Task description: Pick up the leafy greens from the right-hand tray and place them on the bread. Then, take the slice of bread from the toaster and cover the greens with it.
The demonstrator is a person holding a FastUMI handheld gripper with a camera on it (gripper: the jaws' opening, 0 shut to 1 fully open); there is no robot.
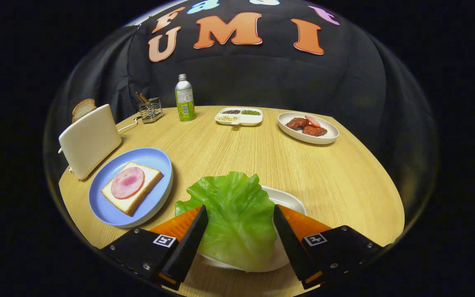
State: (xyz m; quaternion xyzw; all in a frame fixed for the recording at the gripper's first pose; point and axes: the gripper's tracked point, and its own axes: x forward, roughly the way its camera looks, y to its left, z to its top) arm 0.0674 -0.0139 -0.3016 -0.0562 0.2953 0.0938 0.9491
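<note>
Spread wide, the tool (241,231) has its fingers on either side of the crinkled green lettuce leaf (233,214), which lies on a white oval tray (291,200). Beyond, left, a ham-topped bread slice (132,187) sits on a blue plate (155,159) beside a cream toaster (89,140) holding toast (83,109). Farthest along the wooden tabletop (336,177) stands a green-labelled bottle (184,99), its print unreadable.

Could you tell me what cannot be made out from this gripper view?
- Whether the tongs press the lettuce leaf: the leaf hides the contact.
- Most of the white tray, under the leaf.
- The lower part of the bread slice, inside the toaster.
- The sectioned dish contents: too small.
</note>
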